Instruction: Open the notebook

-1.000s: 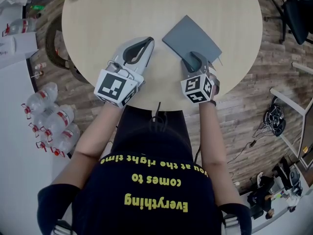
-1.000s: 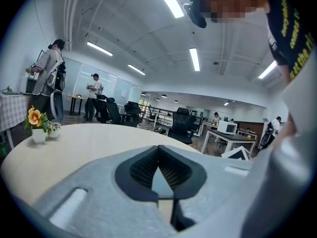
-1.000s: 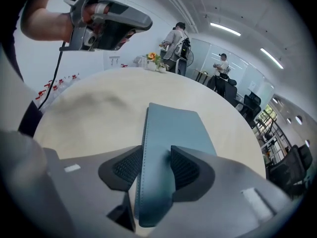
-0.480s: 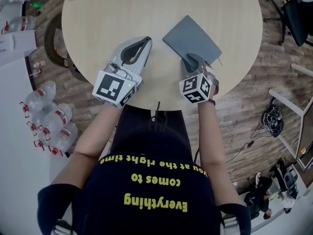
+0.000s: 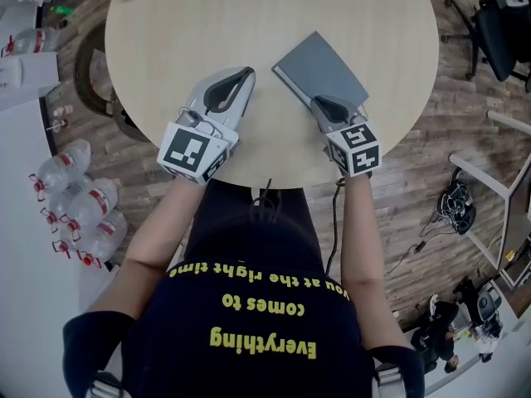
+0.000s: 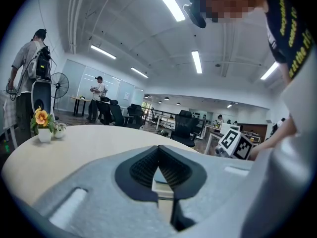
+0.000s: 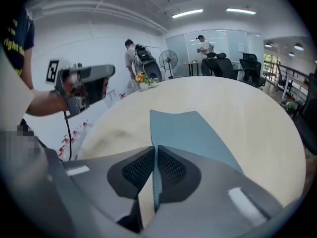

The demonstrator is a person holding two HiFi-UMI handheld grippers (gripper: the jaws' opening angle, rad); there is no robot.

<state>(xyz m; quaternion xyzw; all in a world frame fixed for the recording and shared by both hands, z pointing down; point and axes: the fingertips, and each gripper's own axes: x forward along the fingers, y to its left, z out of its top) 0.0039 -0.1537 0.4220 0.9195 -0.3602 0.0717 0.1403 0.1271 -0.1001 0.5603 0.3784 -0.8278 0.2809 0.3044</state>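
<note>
Pinching the notebook by the edge of its grey cover, the right tongs have just been closing. They now stand narrow, with that thin sheet caught between the ribbed pads. In the right gripper view the cover runs straight out ahead of the right tongs across the pale round desk. Its nearest strip curves up into the jaws. The rest of the notebook lies flat on the desk beyond the tips, one corner pointing away from them.

To the left of the right tongs, well apart from the notebook, the left tongs point across the desk, jaws pressed together with nothing between them. Whether they rest on the wood or sit just above it cannot be told. The left gripper view shows the left tongs meeting at the tips, with bare desk ahead.

Far beyond the left tongs, at the desk's rim, stands a small flower pot. On the floor, well out to the left tongs' side, lie several water bottles.
</note>
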